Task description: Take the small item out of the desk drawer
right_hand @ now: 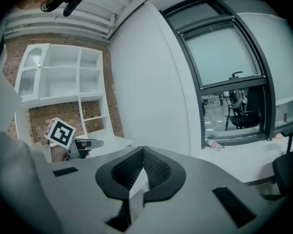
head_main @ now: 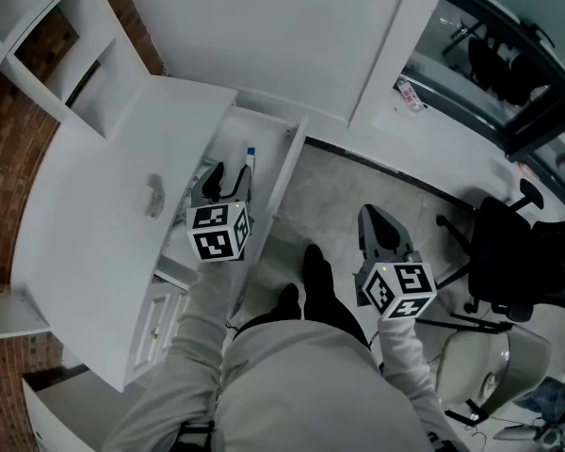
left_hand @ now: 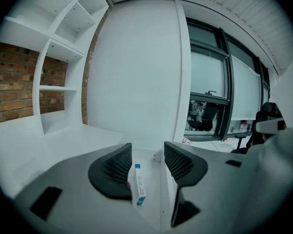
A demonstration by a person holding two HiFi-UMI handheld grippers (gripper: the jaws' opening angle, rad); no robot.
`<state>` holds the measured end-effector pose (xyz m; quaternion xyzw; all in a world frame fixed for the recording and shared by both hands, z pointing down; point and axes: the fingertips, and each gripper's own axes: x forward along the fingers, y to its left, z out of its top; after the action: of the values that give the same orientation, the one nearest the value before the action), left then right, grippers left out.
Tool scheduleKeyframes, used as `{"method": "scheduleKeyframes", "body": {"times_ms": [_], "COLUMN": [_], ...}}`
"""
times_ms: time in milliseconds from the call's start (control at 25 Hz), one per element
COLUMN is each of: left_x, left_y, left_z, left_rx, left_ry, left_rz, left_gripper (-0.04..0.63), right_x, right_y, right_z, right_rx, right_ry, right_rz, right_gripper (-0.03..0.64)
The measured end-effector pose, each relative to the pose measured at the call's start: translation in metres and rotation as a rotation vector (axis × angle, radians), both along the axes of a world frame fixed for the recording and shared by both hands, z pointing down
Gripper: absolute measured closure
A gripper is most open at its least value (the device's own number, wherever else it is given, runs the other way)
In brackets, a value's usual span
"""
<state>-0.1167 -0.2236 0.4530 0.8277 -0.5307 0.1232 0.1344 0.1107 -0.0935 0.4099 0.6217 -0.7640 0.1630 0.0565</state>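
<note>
The white desk drawer (head_main: pixel 284 163) stands pulled out. In it lies the small item, a slim white box with blue ends (head_main: pixel 250 158). My left gripper (head_main: pixel 228 179) hangs over the drawer just short of the box. In the left gripper view the jaws of the left gripper (left_hand: pixel 147 154) stand apart, and the box (left_hand: pixel 138 185) lies on the drawer floor below and between them, nearer the left pad, with no pad pressing on it. My right gripper (head_main: pixel 377 226) hovers over the floor to the right of the drawer; in the right gripper view the fingertips of the right gripper (right_hand: pixel 142 151) meet with nothing in them.
The white desk top (head_main: pixel 94 215) carries a small clear object (head_main: pixel 154 196). Open shelves (head_main: pixel 71 59) rise at the far left. A black office chair (head_main: pixel 518 243) stands at the right. The person's dark shoes (head_main: pixel 306 285) are on the floor beside the drawer. A window sill (head_main: pixel 424 111) runs behind.
</note>
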Motion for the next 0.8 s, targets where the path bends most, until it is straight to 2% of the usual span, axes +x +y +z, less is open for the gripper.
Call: {"method": "scheduleKeyframes", "body": {"times_ms": [240, 520, 800], "left_x": [0.008, 0.018, 0.025], "left_y": [-0.032, -0.066, -0.085], "left_z": [0.025, 0.066, 0.113], "left_rx": [-0.057, -0.165, -0.280], "left_ry": [-0.051, -0.110, -0.175], "left_rz": [-0.026, -0.050, -0.063], "left_gripper": [0.390, 0.377, 0.371], "right_x": [0.009, 0.007, 0.018], "right_y": [-0.050, -0.103, -0.134], "right_z": [-0.004, -0.001, 0.007], "right_rx": [0.010, -0.006, -0.033], "right_ry": [-0.012, -0.020, -0.031], "right_rz": [-0.055, -0.142, -0.170], "right_gripper": [0.588, 0.588, 0.588]}}
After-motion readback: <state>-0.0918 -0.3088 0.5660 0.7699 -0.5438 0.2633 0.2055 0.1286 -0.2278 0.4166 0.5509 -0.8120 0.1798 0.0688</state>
